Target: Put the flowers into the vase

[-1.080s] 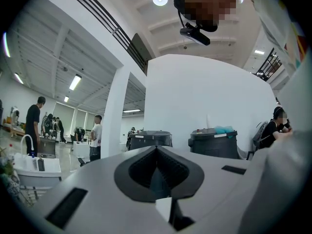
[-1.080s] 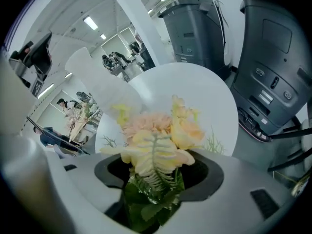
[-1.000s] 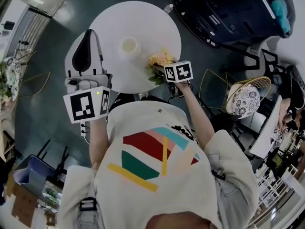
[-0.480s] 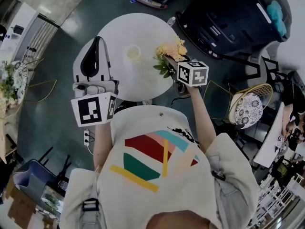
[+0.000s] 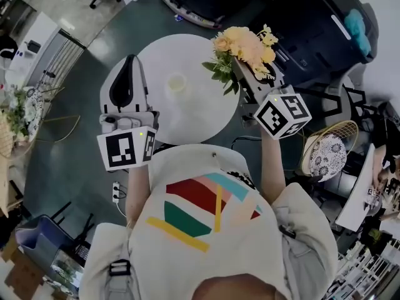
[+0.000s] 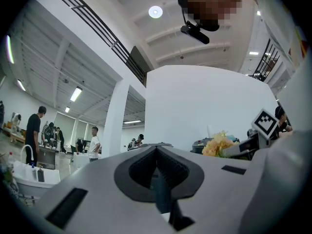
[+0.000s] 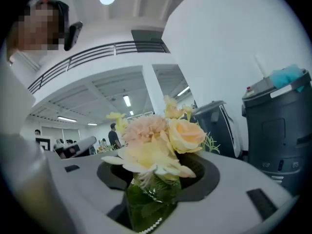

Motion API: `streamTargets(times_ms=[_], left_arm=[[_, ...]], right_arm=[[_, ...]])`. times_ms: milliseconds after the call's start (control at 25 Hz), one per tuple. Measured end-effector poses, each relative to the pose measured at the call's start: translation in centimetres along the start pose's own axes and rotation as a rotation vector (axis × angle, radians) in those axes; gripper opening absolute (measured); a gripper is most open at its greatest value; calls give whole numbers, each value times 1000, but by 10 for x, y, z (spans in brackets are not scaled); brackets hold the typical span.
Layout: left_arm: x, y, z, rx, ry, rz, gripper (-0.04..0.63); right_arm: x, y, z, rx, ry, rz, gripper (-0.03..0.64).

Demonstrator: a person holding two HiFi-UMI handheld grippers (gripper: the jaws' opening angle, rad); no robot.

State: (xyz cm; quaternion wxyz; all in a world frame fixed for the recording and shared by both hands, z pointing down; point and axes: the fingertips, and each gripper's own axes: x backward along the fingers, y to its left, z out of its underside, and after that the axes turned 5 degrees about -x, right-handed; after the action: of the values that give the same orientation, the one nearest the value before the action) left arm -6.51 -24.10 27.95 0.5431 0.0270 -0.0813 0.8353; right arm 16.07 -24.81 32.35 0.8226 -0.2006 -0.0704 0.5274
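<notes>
The left tool (image 6: pixel 157 150) and right tool (image 7: pixel 157 177) are smooth, matt grey plastic with dark ribbed pads (image 6: pixel 176 169). The flowers (image 7: pixel 158 140) in the right tool have soft, matt, cloth-like petals and glossier green leaves. Ahead of the left tool, the white bench (image 5: pixel 200 111) looks smooth and matt, and so does the pale vase (image 5: pixel 177 83).

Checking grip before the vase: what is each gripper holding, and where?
Right gripper holds the flowers by their green stems; left gripper is shut, empty.
</notes>
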Motion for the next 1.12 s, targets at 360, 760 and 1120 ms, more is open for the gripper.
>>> streamTargets(times_ms=[360,760,1120], left_arm=[[0,5,-10,-23,-12,-12,8],[16,23,-4,-20,12,-88,8],[48,59,11,-16,50,-199,8]], right_arm=[[21,76,-60,20,-169,-197,241],[-20,134,-42,-32,-132,-460,241],[-63,121,74,6,24,-393,241]])
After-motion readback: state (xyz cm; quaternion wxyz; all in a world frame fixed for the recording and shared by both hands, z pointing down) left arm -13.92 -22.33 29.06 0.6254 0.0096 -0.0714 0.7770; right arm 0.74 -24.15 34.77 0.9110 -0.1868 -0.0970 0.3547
